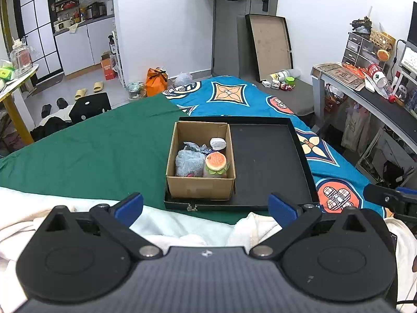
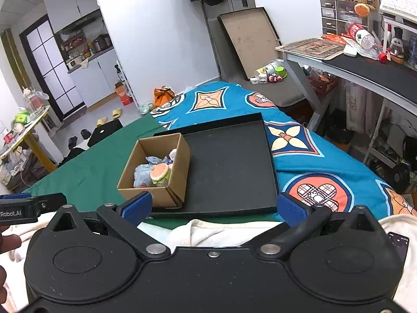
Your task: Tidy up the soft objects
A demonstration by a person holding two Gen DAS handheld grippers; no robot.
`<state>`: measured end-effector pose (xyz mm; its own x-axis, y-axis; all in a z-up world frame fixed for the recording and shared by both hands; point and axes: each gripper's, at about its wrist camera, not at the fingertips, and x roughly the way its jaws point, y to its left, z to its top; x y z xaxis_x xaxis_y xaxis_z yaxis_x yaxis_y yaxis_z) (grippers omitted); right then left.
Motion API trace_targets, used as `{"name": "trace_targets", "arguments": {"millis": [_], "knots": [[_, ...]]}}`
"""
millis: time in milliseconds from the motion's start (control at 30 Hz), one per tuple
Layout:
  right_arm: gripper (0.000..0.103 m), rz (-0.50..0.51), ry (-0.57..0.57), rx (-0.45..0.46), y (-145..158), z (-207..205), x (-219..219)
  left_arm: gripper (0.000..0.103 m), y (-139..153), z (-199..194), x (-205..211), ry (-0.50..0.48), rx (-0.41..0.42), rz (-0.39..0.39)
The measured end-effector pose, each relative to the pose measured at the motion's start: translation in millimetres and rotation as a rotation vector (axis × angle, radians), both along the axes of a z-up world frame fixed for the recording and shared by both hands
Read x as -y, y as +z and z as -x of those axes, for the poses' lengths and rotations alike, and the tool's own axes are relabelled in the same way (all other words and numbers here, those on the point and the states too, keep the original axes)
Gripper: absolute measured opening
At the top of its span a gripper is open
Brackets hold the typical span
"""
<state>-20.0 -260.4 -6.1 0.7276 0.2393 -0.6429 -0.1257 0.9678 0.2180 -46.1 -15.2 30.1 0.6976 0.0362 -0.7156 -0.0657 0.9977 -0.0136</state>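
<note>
The left gripper (image 1: 206,206) had its jaws spread wide, the blue pads (image 1: 130,207) holding nothing. It hung over rumpled white cloth (image 1: 166,224) at the near edge of the bed. The right gripper (image 2: 213,207) was just as wide apart and just as empty, poised over the same pale cloth (image 2: 224,230). Each gripper showed at the edge of the other's view, so the two sat side by side, near each other.

Just beyond the jaws lay a shallow black tray (image 1: 268,156) on the bedding. A cardboard box (image 1: 200,187) stood open-topped in the tray's left part, against its left and near walls. The rest of the tray floor was bare.

The soft things were all inside the box. A fluffy blue toy (image 1: 189,164) filled the near left, and a burger toy (image 1: 215,162) sat just beside it on the right, touching it. Behind them lay a round grey-white piece (image 1: 218,143) and a crumpled bluish item (image 1: 192,146); what that last one was could not be told.

The tray rested where a green sheet (image 1: 104,151) met a blue patterned bedspread (image 1: 260,96). Past the bed stood a desk (image 1: 378,99) on the right, crowded with small things, and a flat box lid (image 1: 271,44) leaned against the far wall.
</note>
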Motion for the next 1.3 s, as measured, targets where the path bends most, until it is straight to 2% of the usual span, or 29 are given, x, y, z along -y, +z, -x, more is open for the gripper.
{"name": "trace_targets", "arguments": {"millis": [800,1300], "knots": [[0.103,0.037,-0.01,-0.028,-10.1,0.3,-1.6,0.101,-11.3,-0.1,-0.6,-0.003,-0.021,-0.018],[0.103,0.058,-0.008,-0.015,-6.8,1.6,-3.1,0.101,-10.6,-0.8,-2.2,-0.004,-0.022,-0.017]]}}
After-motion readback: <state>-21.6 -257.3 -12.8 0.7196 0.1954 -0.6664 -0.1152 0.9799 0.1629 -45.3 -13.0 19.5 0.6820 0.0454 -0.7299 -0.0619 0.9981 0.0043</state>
